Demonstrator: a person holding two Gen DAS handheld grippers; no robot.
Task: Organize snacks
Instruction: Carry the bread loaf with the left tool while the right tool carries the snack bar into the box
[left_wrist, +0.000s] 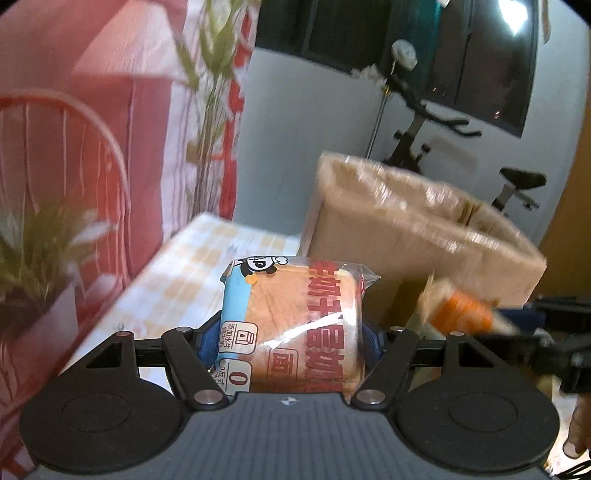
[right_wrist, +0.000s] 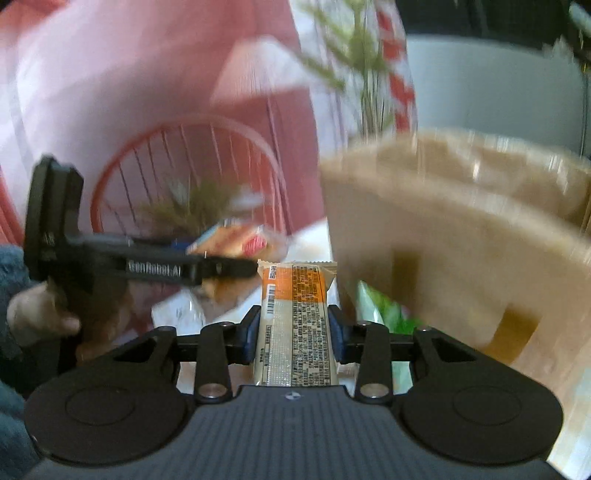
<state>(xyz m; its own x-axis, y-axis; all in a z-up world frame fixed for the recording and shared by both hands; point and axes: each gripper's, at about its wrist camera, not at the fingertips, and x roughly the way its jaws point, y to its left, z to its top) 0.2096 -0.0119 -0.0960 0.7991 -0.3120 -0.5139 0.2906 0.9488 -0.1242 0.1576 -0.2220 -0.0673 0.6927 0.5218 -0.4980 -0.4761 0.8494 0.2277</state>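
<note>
My left gripper (left_wrist: 290, 341) is shut on a wrapped bread loaf (left_wrist: 295, 325) with red print and a blue panda panel; its blue pads press both sides. The loaf hangs above the checked tablecloth (left_wrist: 192, 266), left of an open cardboard box (left_wrist: 417, 240). My right gripper (right_wrist: 293, 332) is shut on a slim orange-and-beige snack bar (right_wrist: 295, 321), held lengthwise between the blue pads. The same bar (left_wrist: 461, 310) shows blurred at the right of the left wrist view. The left gripper with its loaf (right_wrist: 236, 240) appears at the left in the right wrist view, a hand (right_wrist: 40, 314) holding it.
The cardboard box (right_wrist: 461, 236) stands close ahead on the right. A green packet (right_wrist: 384, 310) lies by its base. A potted plant (left_wrist: 40, 266) and a red wire chair (left_wrist: 66, 155) stand left against pink fabric. An exercise bike (left_wrist: 443, 147) stands behind the box.
</note>
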